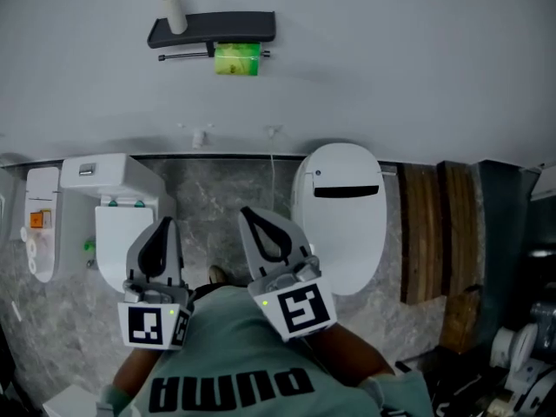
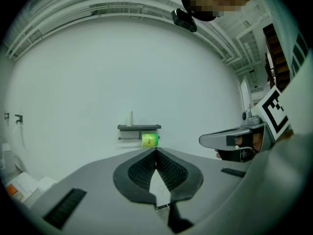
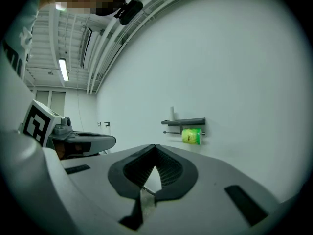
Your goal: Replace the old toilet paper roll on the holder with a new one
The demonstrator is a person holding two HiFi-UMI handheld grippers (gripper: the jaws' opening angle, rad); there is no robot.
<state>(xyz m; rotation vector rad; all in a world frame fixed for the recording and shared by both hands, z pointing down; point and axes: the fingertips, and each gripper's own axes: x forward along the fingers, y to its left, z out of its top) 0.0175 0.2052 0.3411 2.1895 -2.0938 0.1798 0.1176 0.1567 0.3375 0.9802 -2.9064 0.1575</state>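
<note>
A dark holder [image 1: 211, 29] is fixed to the white wall, with a bar beneath its shelf. A green roll [image 1: 236, 59] hangs at the right end of that bar. A white tube [image 1: 176, 13] stands upright on the shelf's left end. Both grippers are held close to the person's chest, well away from the wall. My left gripper [image 1: 167, 222] and right gripper [image 1: 247, 211] are shut with nothing between the pads. The left gripper view shows its tips [image 2: 156, 151] meeting just below the green roll [image 2: 149, 140]. In the right gripper view the roll [image 3: 191, 136] sits to the right of the tips [image 3: 155, 147].
A white toilet [image 1: 340, 215] with its lid down stands below the holder, slightly right. Left of it is a white cistern-like unit [image 1: 117, 200] and a small white box [image 1: 40, 220]. Wooden slats [image 1: 430, 233] lie on the floor at right. Two wall taps [image 1: 200, 135] sit low on the wall.
</note>
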